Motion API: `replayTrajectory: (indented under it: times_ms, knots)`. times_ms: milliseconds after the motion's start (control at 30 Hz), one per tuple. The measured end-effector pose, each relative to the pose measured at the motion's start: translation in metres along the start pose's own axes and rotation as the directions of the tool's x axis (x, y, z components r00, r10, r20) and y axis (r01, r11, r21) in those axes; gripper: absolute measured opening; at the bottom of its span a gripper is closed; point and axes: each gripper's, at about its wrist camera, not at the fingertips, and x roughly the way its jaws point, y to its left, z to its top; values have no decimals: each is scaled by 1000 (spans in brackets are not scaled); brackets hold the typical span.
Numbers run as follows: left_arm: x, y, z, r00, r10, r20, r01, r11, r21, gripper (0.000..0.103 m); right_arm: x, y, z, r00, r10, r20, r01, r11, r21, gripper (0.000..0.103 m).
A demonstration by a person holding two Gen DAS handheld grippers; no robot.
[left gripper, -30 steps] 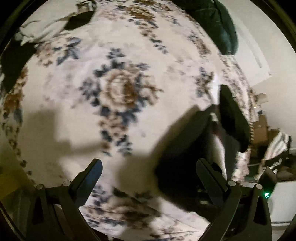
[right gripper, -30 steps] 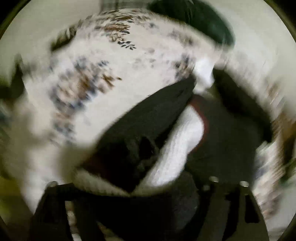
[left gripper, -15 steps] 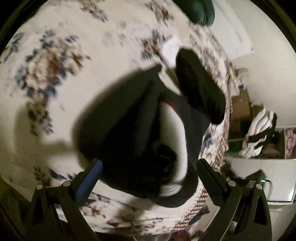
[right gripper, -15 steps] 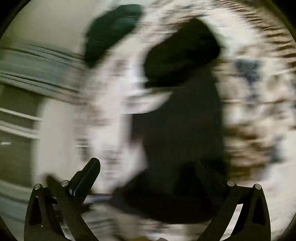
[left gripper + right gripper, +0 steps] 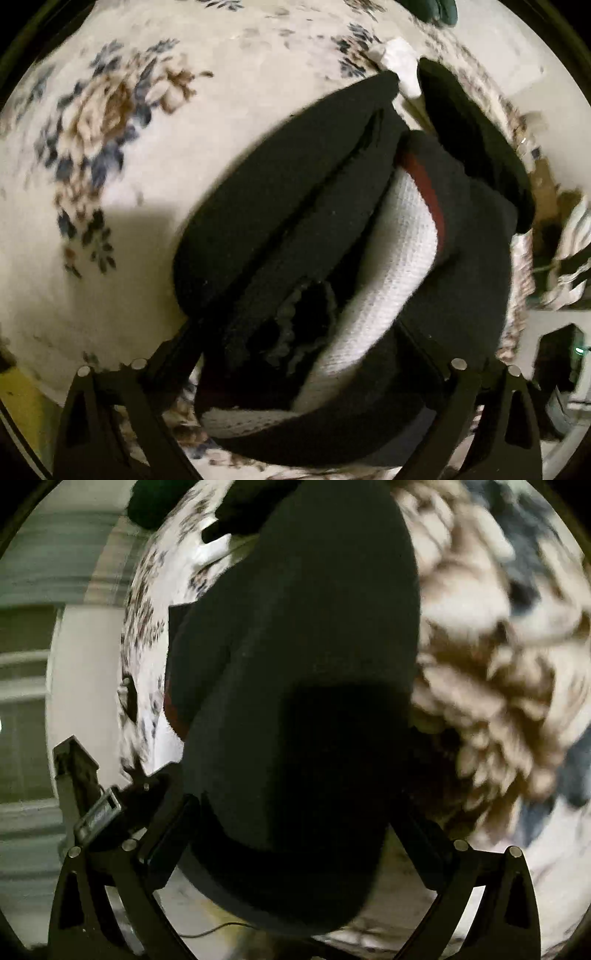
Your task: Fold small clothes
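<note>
While the left gripper [image 5: 295, 354] pointed steeply down at a floral bedspread [image 5: 229, 122], its jaws stood wide and were closing, with a heap of small garments filling the centre and lower right of the frame between them; whether the pads touched the cloth could not be told. Uppermost at centre left lay a black garment [image 5: 280, 206], and just beside it, toward the lower right, a white knit piece [image 5: 391, 258] with a red stripe [image 5: 424, 184] along its edge, partly wrapped by more dark fabric. A separate black piece [image 5: 476, 136] lay at the upper right, near a small white item [image 5: 400, 61]. In the right wrist view, the right gripper [image 5: 291, 834] had its jaws fully apart, and a rounded black garment [image 5: 295, 664] filled the middle of the frame from the top edge down between the fingers, with no visible pinch. Blurred brown and blue flowers of the bedspread [image 5: 498, 664] occupied the right side.
</note>
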Motion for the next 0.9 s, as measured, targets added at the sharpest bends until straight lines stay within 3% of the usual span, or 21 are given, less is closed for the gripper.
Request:
replayTrajectory:
  times_ms: [67, 167, 200, 300, 400, 467, 567, 600, 633, 667, 700, 733, 767, 800, 900]
  knots:
    - [-7, -8, -3, 1000, -15, 14, 15, 1000, 19, 87, -7, -14, 9, 1000, 7, 27, -9, 999, 51, 103]
    - [-16, -21, -5, 999, -13, 41, 10, 998, 60, 86, -20, -24, 30, 995, -50, 83, 40, 992, 116, 103]
    - [-18, -23, -6, 999, -8, 53, 5, 998, 66, 86, -30, -19, 35, 992, -70, 110, 56, 991, 123, 103]
    - [-20, -21, -12, 997, -8, 73, 4, 998, 63, 86, -56, 20, 61, 990, -16, 143, -1, 993, 117, 103]
    - [-25, -16, -20, 995, -11, 104, 5, 999, 54, 86, -30, 84, 87, 998, -56, -11, 56, 998, 24, 103]
    - [-25, -15, -17, 992, -20, 121, 15, 999, 40, 86, 4, 118, 100, 989, -95, -117, 91, 995, -35, 103]
    - [-29, -10, -18, 988, -49, 146, 48, 999, 10, 79, 66, 145, 109, 947, -177, -267, 159, 983, -86, 103]
    - [-29, -8, -19, 986, -61, 157, 62, 998, -1, 74, 90, 151, 113, 922, -222, -318, 200, 975, -100, 103]
    - [-29, -5, -20, 984, -75, 164, 77, 997, -9, 70, 107, 155, 116, 899, -263, -351, 238, 964, -114, 96]
    - [-28, -4, -20, 982, -86, 167, 89, 996, -13, 59, 119, 156, 116, 875, -314, -368, 284, 949, -135, 89]
    - [-28, 0, -20, 978, -101, 181, 106, 994, -18, 49, 127, 156, 118, 856, -376, -354, 344, 927, -151, 59]
    - [-30, 3, -20, 974, -114, 198, 121, 992, -23, 45, 130, 157, 118, 845, -416, -336, 387, 909, -152, 38]
    - [-32, 6, -20, 968, -133, 210, 143, 989, -30, 38, 129, 159, 119, 847, -418, -329, 394, 908, -141, 33]
    - [-35, 8, -19, 964, -153, 219, 164, 986, -36, 33, 125, 164, 118, 848, -429, -310, 408, 903, -135, 18]
    - [-47, 11, -16, 952, -183, 244, 196, 980, -32, 18, 104, 185, 110, 871, -437, -224, 410, 899, -156, 14]
